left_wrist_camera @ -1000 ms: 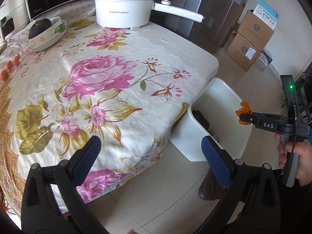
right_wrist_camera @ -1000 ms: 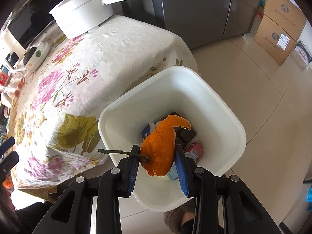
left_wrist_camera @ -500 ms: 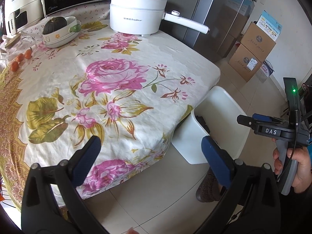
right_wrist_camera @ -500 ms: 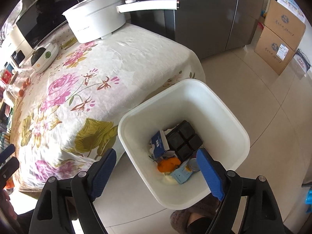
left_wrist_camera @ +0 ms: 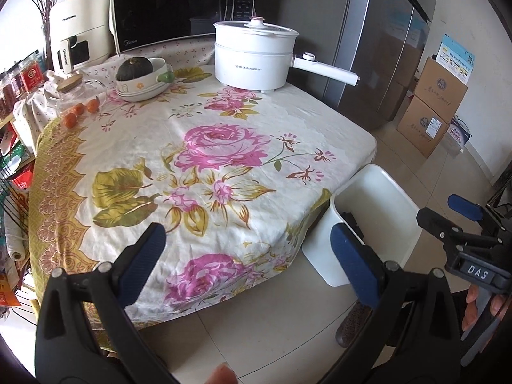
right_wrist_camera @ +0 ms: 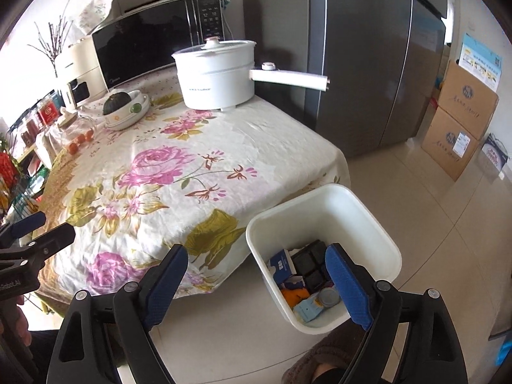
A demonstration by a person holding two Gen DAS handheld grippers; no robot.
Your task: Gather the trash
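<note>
The middle of the tablecloth (left_wrist_camera: pixel 204 166) lies bare — the pot (left_wrist_camera: pixel 252 57), bowl (left_wrist_camera: pixel 144 80) and jar (left_wrist_camera: pixel 75 97) crowd its far edge; the bin (right_wrist_camera: pixel 323 246) stands open-topped beside the table.

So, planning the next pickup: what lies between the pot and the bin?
Only bare flowered tablecloth between the pot and the bin, in both views.

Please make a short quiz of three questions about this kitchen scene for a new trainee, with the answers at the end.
1. True or false: the orange peel lies inside the white bin.
2. What stands nearest the white electric pot: A) the microwave, B) the cardboard boxes, C) the bin?
3. Fill in: the right gripper has its jaws ____, and nothing is between them.

Key: 1 true; 2 A; 3 open. Those jaws have just been opening.
</note>
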